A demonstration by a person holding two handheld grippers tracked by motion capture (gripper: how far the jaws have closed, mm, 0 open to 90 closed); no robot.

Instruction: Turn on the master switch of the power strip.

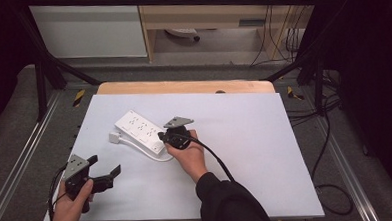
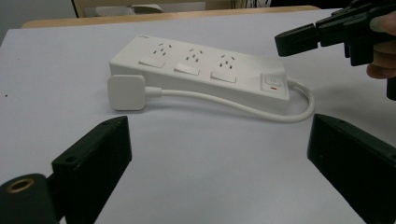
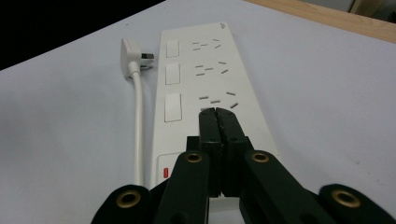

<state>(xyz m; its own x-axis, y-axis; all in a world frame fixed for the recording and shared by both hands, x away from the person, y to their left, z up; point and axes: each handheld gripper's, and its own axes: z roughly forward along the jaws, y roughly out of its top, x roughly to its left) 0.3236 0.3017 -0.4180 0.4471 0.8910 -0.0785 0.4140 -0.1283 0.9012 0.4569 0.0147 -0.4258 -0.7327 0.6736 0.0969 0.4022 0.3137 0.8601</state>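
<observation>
Two grippers work a power strip [image 1: 140, 131]: right gripper [image 3: 218, 112] pinched empty above its sockets, likely lowering to press; left gripper [image 1: 105, 167] waits agape.

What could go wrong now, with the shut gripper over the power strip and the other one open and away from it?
1. The right hand-held gripper, jaws shut, hovers over the power strip near its switch; pressing could slide the strip, since nothing braces it.
2. The left hand-held gripper is open and well clear, so it cannot steady the strip.
3. The looped cord and plug lie loose beside it and might snag a jaw.
</observation>
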